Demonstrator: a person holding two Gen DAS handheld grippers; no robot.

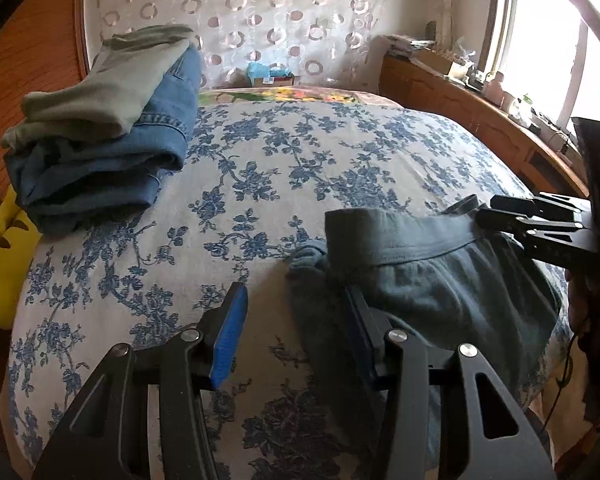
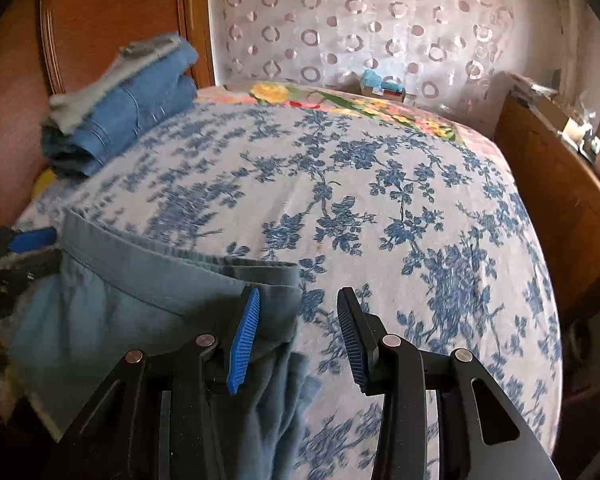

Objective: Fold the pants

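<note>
Grey-blue sweatpants (image 1: 440, 280) bunched at lower right of left wrist view, on floral bedspread (image 1: 260, 168). Left tongs (image 1: 296, 332) wide, empty; right tongs (image 2: 298, 336) wide, empty, beside waistband (image 2: 172, 264). Fabric soft, light, limp: judged best gripped at waistband corners.

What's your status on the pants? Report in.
Left gripper open, right gripper open, one at each end of the waistband. Pants bunched at bed edge, unfolded. Folded stack far left, clear of work.

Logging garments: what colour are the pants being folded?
Dusty grey-blue pants, plain, no pattern; clearest in the right wrist view.
</note>
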